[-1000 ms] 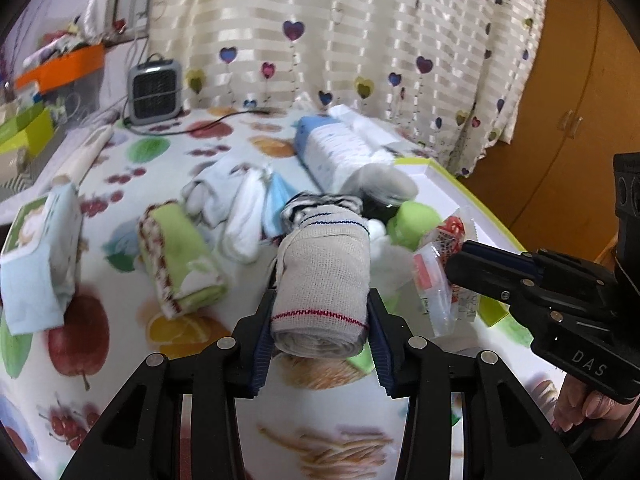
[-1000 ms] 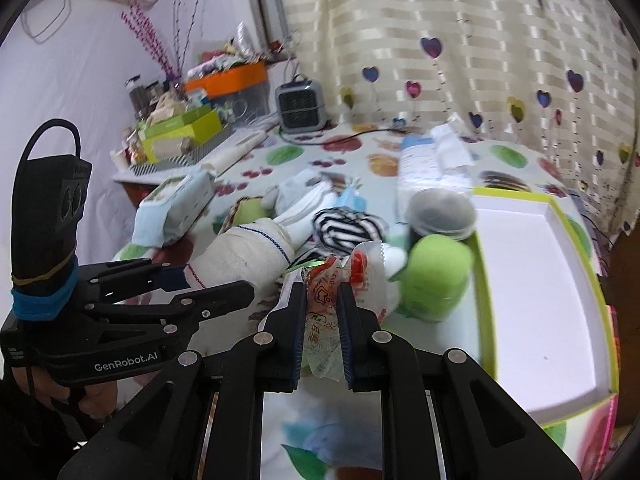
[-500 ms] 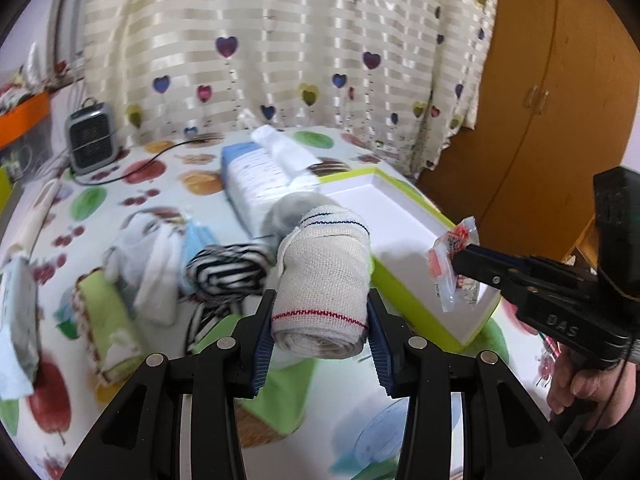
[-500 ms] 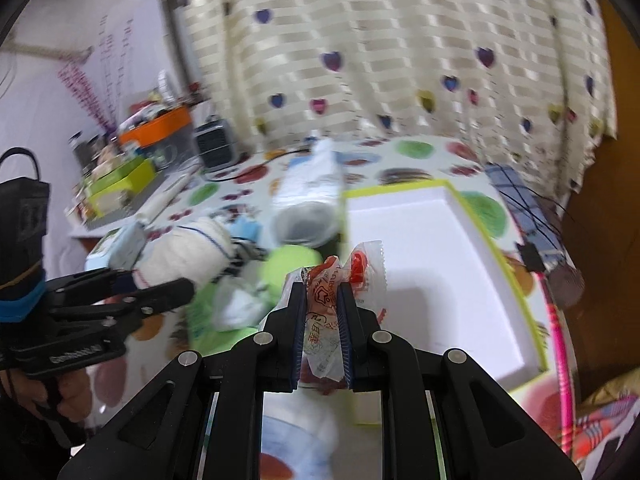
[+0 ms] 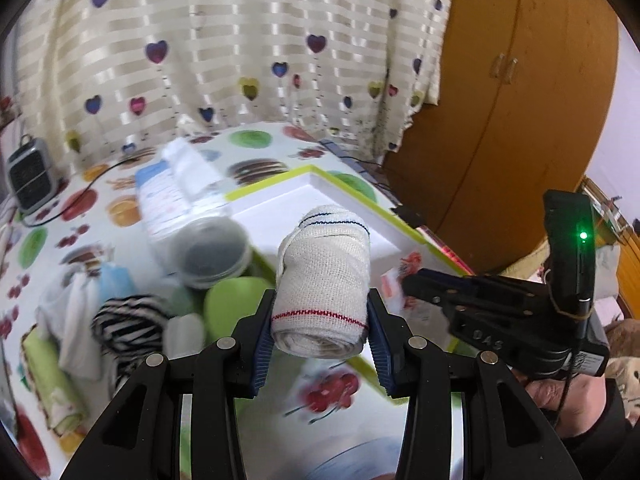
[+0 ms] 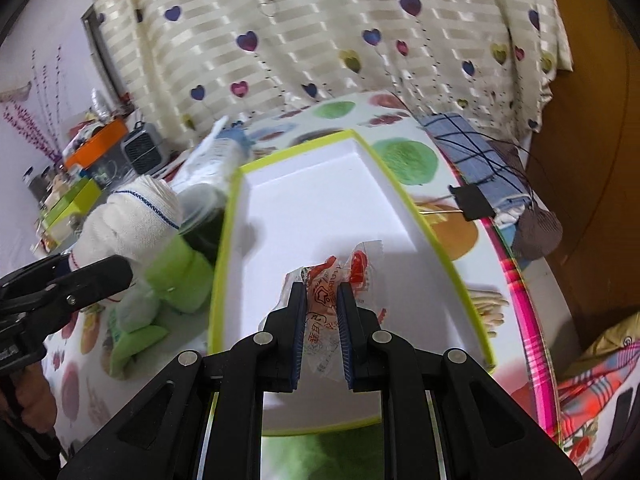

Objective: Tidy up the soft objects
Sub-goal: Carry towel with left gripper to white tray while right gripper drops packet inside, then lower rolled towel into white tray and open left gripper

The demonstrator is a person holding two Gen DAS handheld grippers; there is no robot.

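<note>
A lived-in home room — likely a bedroom or sitting room. Cream striped curtain (image 5: pixel 240 52) printed with hearts behind a table under a fruit-print cloth (image 5: pixel 60 208). Right of the curtain, an orange-brown wooden wardrobe (image 5: pixel 520 120). Left of it, a small grey desk heater (image 5: pixel 30 178) — and cluttered shelves (image 6: pixel 84 164).

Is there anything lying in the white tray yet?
No. In the right wrist view the white tray has a bare floor, and the plastic packet is clamped in the right gripper above it.
</note>
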